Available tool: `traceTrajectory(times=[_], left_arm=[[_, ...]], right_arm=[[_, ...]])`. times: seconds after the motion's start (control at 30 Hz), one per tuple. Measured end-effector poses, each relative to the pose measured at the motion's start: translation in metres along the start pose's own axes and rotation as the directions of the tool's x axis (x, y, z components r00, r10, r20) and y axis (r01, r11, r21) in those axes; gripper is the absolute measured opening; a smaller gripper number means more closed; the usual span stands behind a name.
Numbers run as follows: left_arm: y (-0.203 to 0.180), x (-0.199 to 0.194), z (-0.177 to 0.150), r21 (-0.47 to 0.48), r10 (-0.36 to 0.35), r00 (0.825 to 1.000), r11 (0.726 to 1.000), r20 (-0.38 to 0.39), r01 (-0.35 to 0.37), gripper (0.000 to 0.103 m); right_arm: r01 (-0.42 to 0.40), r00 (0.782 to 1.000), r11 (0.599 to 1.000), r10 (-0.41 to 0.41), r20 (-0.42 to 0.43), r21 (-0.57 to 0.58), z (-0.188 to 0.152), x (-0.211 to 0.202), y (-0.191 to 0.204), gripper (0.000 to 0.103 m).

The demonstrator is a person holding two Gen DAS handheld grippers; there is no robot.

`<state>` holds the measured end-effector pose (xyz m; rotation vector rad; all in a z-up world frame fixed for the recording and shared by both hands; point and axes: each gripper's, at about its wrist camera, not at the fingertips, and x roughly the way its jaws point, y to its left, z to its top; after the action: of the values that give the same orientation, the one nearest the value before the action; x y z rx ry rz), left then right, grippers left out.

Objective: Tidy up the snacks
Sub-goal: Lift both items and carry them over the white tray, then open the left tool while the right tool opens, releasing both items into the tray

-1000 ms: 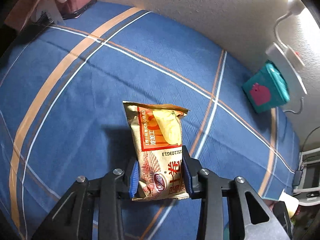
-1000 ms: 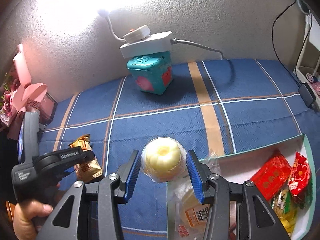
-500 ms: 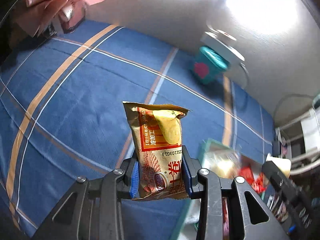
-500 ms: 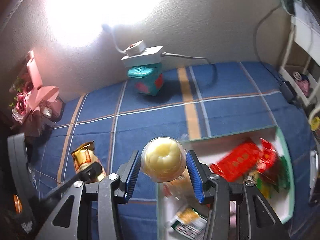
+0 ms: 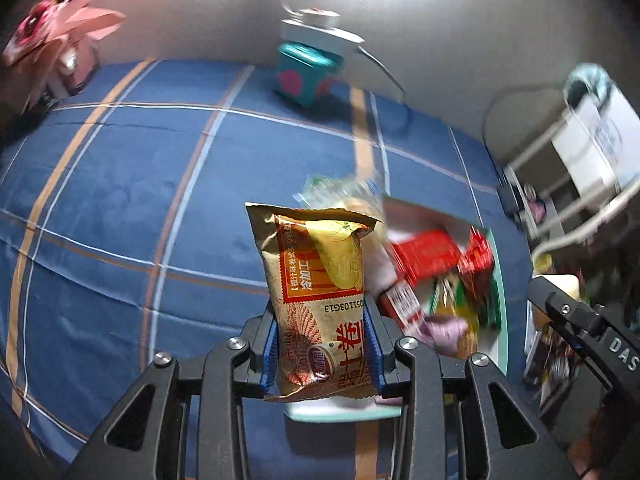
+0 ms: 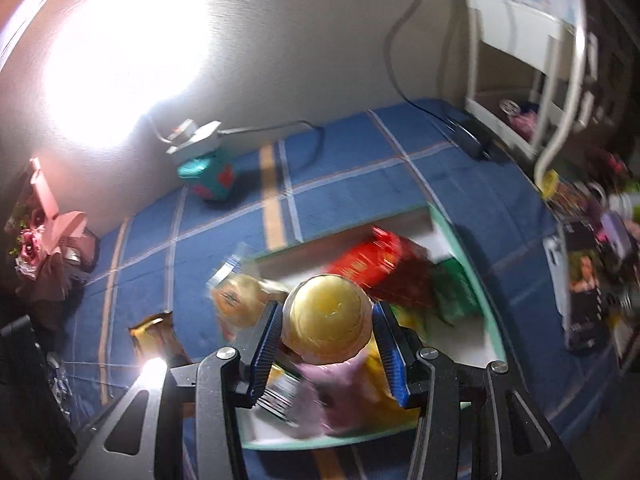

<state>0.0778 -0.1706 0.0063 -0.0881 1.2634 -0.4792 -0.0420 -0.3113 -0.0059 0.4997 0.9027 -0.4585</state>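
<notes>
Change since a second ago: both grippers have carried their loads across the blue plaid tablecloth (image 5: pixel 120 208) to the snack tray (image 6: pixel 486 312); the left wrist view, which then showed bare cloth, now has the tray at right.

Left gripper (image 5: pixel 323 354): blue pads clamped tight on the lower part of a tan egg-roll packet (image 5: pixel 320 292), which stands upright over the tray's near left corner. Packet crinkled, red-bordered panel with a yellow roll pictured, print inverted.

Right gripper (image 6: pixel 327 346): jaws closed against the sides of a round yellow pudding cup (image 6: pixel 326 316), held above the tray's near half. Cup glossy, domed.

Tray: pale green rim, white floor; holds a red packet (image 6: pixel 366 262), green packets, and a clear-wrapped bun (image 6: pixel 240 300) at its left edge. Contents motion-blurred.

Teal tin (image 5: pixel 306 74): far side, by the wall, under a white power strip (image 6: pixel 196 142).
</notes>
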Motion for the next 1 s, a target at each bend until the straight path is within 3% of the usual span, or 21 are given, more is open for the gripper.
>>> traceTrajectory(times=[0.23,0.4,1.0], left_arm=[[-0.023,0.016,-0.029,0.075,-0.002,0.997,0.997,-0.071,0.008,0.038],[-0.031,0.029,-0.032,0.106,0.010,0.996,0.994,-0.091,0.000,0.038],[-0.034,0.057,-0.014,0.126,-0.032,0.996,0.991,-0.086,0.043,0.038]], right_arm=[[0.068,0.997,0.996,-0.065,-0.043,0.065,-0.017,0.006,-0.046,0.050],[0.108,0.989,0.988,-0.095,-0.110,0.114,-0.027,0.025,-0.071,0.050],[0.155,0.977,0.978,-0.130,-0.167,0.143,-0.026,0.060,-0.090,0.050]])
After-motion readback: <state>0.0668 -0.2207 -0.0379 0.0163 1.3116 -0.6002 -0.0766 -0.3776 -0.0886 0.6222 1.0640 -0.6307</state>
